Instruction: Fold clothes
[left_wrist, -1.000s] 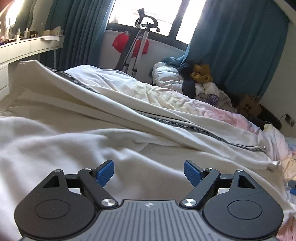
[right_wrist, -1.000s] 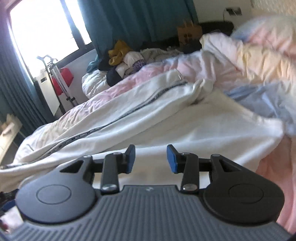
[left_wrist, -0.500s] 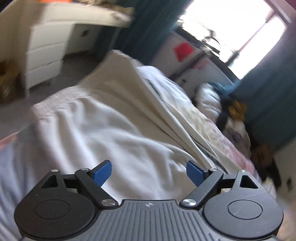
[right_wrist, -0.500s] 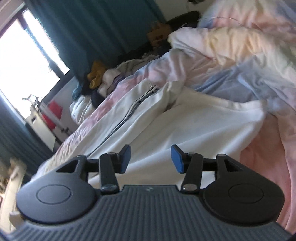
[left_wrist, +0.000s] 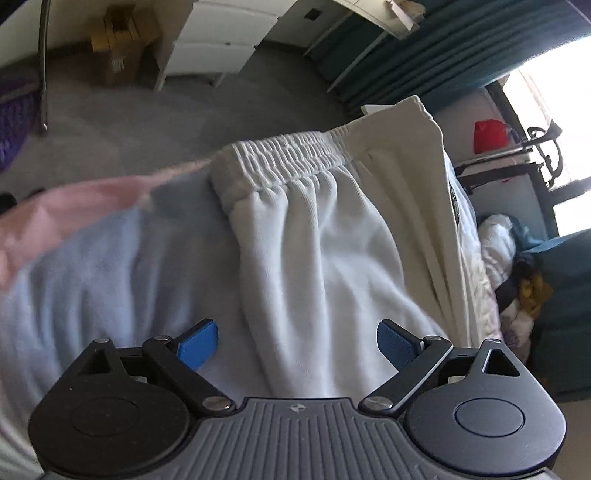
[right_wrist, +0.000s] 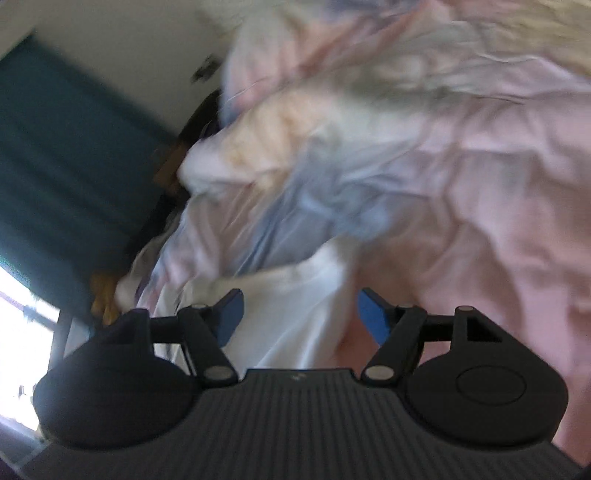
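White sweatpants lie spread on the bed, their ribbed elastic waistband at the bed's edge in the left wrist view. My left gripper hovers open just above the fabric below the waistband, nothing between its blue pads. In the blurred right wrist view, a white end of the garment lies under my right gripper, which is open and holds nothing. A cream zip-up garment lies folded along the sweatpants' far side.
The bedding is a crumpled pink, blue and yellow duvet. Grey floor, a white drawer unit and a cardboard box sit beyond the bed edge. Teal curtains, a clothes pile and a red bag stand by the window.
Both grippers have swung sharply: the left now looks down at the waistband and floor, the right at the duvet and garment end. The right jaws have opened wider.
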